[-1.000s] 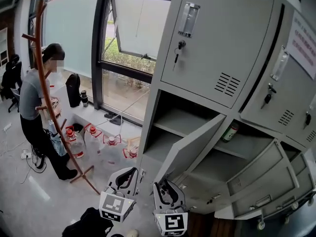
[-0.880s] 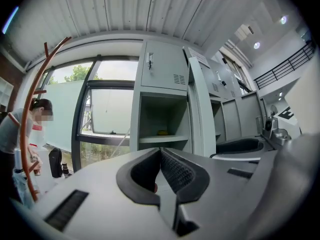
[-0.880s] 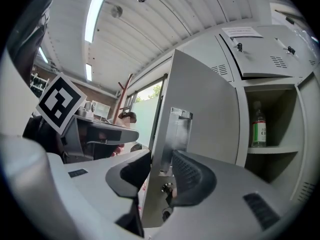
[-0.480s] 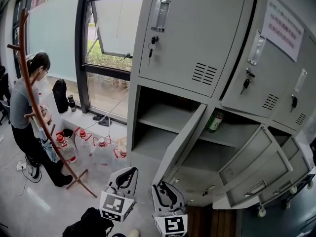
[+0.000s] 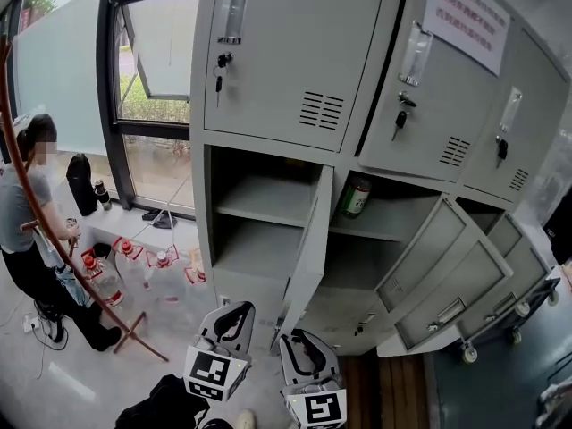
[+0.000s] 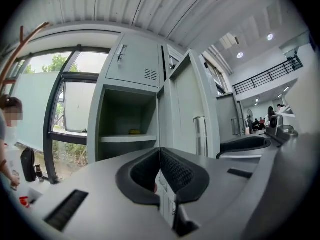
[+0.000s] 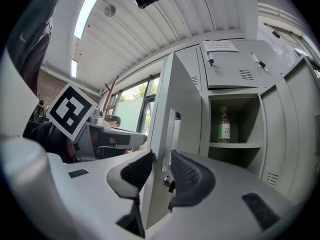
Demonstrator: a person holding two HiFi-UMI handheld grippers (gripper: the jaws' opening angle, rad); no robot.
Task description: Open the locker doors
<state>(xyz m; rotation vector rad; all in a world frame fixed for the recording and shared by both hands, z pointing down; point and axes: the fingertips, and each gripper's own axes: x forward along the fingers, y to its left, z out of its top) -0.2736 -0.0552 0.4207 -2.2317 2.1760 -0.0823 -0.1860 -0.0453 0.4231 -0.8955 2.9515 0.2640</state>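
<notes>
Daylight from a tall window (image 5: 152,70) falls on a grey bank of lockers (image 5: 203,222), where the lower doors (image 5: 310,239) already hang open while the three upper doors (image 5: 286,52) are shut with keys (image 5: 218,71) in their locks, so roughly half the job appears to be left. Low in front, the right gripper (image 7: 161,161), its jaws just narrowed yet apart, has the edge of the leftmost open door (image 7: 175,99) showing in its gap without a clear grip, and the left gripper (image 6: 160,151), to its left, is pinched closed on nothing.
</notes>
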